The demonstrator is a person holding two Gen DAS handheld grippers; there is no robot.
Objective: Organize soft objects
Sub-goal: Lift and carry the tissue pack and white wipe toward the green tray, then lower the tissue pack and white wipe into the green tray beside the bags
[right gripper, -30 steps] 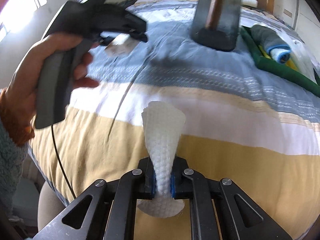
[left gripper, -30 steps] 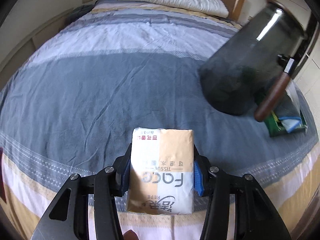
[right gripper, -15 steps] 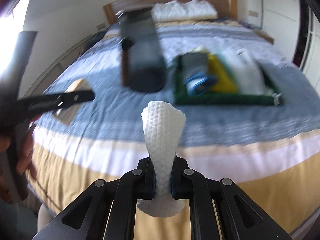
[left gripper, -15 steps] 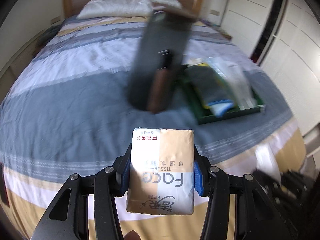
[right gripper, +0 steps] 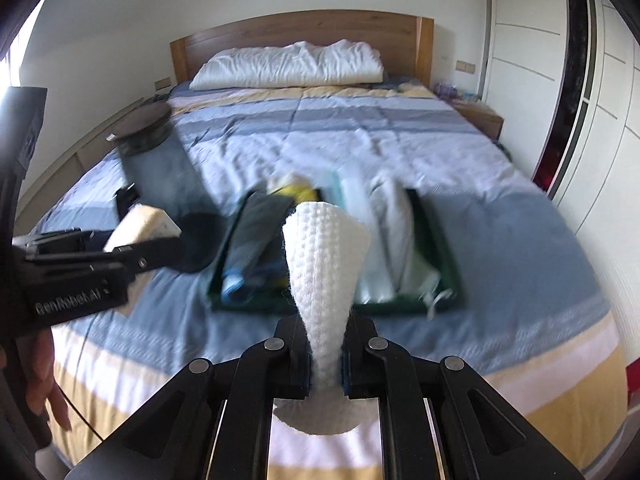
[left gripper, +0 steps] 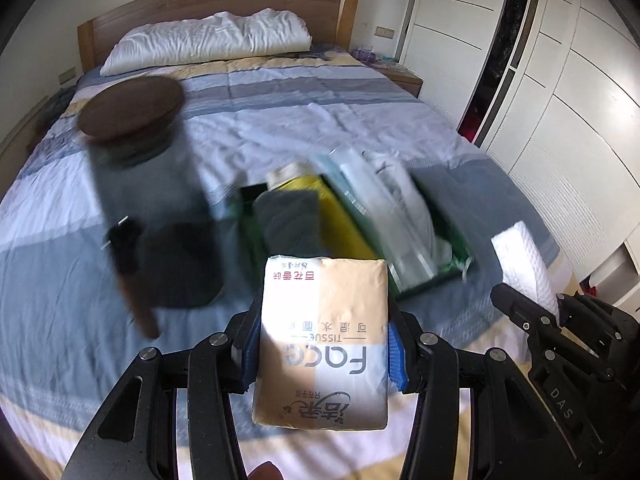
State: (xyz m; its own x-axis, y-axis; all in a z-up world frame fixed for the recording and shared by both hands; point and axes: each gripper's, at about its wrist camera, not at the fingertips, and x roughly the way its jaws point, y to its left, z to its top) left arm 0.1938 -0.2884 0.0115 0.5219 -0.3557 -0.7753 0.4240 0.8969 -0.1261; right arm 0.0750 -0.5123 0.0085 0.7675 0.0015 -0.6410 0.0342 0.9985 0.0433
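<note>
jaws grip tissue pack (left gripper: 324,344) and cloth (right gripper: 324,264); jar (left gripper: 148,200) beside tray (right gripper: 452,264).

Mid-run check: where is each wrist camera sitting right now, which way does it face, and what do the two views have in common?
Left wrist: behind the left gripper, looking down the bed toward the headboard; its jaws clamp a tissue pack; the right gripper shows at lower right.
Right wrist: behind the right gripper, facing the same way; jaws pinch a white cloth; the left gripper and a hand show at left.
Shared: green tray, dark jar, pillow.
</note>
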